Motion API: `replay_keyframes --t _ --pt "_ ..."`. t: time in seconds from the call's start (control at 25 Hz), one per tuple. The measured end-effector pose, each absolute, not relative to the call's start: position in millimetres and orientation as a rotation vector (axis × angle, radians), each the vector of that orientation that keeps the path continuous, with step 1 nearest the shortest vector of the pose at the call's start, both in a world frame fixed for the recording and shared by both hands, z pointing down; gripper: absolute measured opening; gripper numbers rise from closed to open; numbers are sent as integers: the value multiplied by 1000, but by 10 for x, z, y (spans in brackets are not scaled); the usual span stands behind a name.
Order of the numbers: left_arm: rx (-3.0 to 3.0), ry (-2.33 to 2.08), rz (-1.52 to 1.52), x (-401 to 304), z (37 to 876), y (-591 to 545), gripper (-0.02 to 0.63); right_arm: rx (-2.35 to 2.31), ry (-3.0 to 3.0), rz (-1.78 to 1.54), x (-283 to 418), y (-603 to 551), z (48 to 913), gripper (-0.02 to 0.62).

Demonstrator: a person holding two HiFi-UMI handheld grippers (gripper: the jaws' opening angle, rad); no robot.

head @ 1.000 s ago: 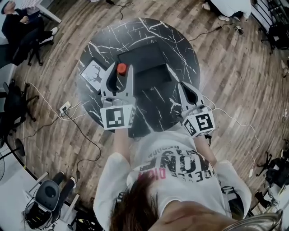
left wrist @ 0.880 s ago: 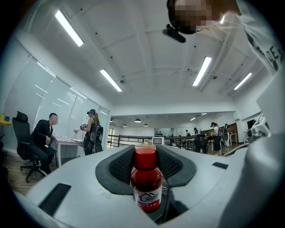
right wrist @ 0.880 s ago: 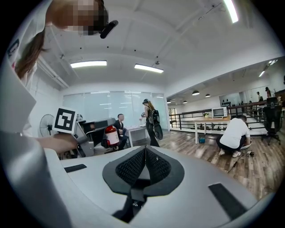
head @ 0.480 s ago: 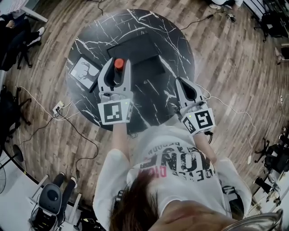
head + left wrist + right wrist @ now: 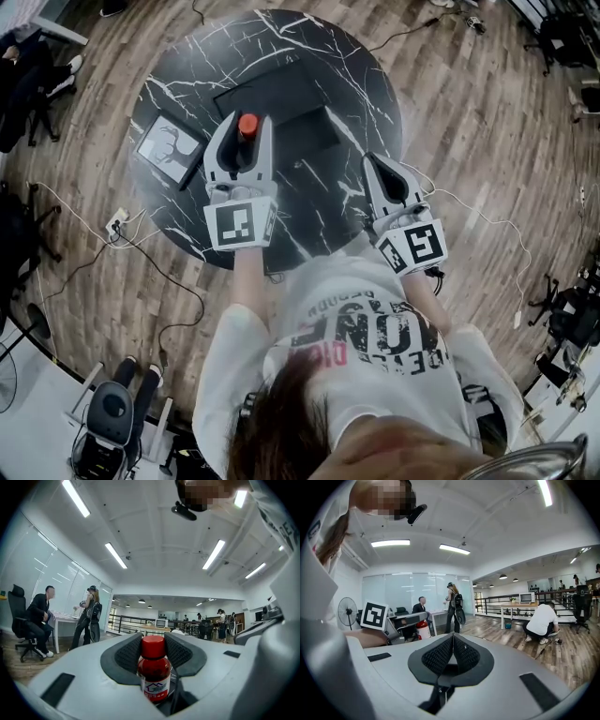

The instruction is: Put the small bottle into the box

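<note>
The left claw (image 5: 246,137) was clamped on the small bottle (image 5: 153,669), its ribbed pads (image 5: 127,654) pressing either side just below the red cap. The bottle stood upright in that grip, red-bodied with a white label low on its front. From above, the cap sat by the near-left edge of the black box (image 5: 281,94), which lay on the round, dark marbled surface (image 5: 366,84). How high the bottle was above the surface I couldn't tell. A framed picture (image 5: 169,148) lay flat on the surface just to the left of that claw. The right claw (image 5: 452,649) was out over the near right part of the surface, well apart from the box, its jaws pressed together and holding nothing.
</note>
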State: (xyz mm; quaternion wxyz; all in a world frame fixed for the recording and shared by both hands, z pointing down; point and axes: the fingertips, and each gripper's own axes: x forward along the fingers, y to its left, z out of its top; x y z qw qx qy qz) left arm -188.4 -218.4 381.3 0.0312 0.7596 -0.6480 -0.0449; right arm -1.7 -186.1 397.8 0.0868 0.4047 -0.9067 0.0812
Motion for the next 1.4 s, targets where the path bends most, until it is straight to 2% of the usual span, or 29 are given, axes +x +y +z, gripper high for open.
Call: replay_keyframes --t 1.4 --pt "2316 -1853 -27 -1640 4576 -2368 147 1253 -2623 309 37 -1864 4204 2"
